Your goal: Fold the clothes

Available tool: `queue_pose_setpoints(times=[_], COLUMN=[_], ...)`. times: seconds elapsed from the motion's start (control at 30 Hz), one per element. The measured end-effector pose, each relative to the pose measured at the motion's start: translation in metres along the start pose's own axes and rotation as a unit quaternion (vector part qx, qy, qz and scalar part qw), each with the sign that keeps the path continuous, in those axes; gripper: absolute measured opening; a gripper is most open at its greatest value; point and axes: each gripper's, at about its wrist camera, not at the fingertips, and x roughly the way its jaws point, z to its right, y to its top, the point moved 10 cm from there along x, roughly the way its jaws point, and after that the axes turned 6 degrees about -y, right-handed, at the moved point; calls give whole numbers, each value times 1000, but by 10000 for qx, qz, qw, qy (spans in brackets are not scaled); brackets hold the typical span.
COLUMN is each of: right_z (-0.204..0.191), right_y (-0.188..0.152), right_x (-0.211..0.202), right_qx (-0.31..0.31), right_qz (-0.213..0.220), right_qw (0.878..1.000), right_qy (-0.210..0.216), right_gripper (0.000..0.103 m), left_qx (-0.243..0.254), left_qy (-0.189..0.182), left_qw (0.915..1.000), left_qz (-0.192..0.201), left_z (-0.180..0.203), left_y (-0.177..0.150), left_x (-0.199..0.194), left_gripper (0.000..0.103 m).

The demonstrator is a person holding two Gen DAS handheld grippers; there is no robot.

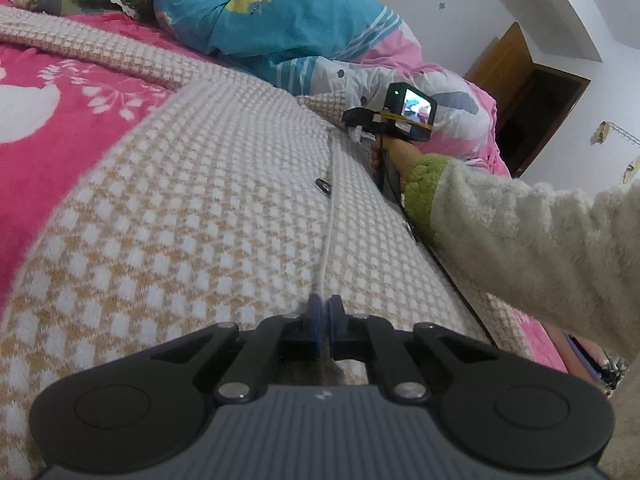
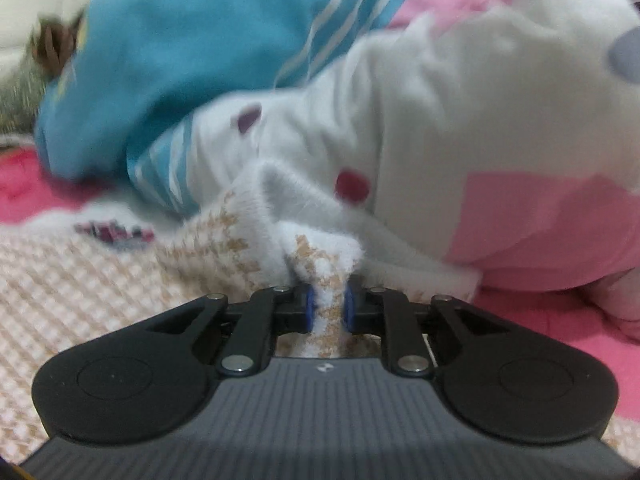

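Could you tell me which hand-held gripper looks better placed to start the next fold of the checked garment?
Probably the right hand-held gripper: it already pinches a bunched edge of the checked garment. The left hand-held gripper is shut too.

The left wrist view looks low along the checked garment [image 1: 208,200] toward the far bedding pile [image 1: 280,20]. The right wrist view sits close to that same pile [image 2: 440,120].

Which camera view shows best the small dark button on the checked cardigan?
The left wrist view shows it best: the button lies sharp beside the front edge of the cardigan, well lit and uncovered. The right wrist view shows only blurred cardigan cloth; no button can be told there.
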Motion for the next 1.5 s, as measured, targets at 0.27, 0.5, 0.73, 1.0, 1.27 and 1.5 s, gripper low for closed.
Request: queue_pose_setpoints(times=[0.27,0.5,0.73,1.0,1.27,1.5], right_z=[37,87,121,107,97,62], right_y=[18,39,1,-138,-236,-266], right_x=[-31,-129,-287,-426,-513,-514], right_qx=[333,2124,2955,2441,3070,3141], right_qz=[-891,-980,-1022,-1612,-2008,-2215], right_qw=[9954,9653,9226,9333,9054,8898], right_qy=[94,1161,2259,2084,2139,2460], right_gripper=[73,84,87,86,83,35], left_qx=[-110,-532,-816,57,649,910], left_qy=[-79,-357,-326,40,442,753], left_qw=[9999,9979,9959,9986,9942,9893], left_qz=[-10,-2,238,-517,-731,-855], left_z=[-2,-7,-13,11,24,27], left_y=[-1,6,15,-18,-29,-33], left_x=[-1,-14,-51,-45,-47,-44], left_gripper=[8,32,45,43,42,36])
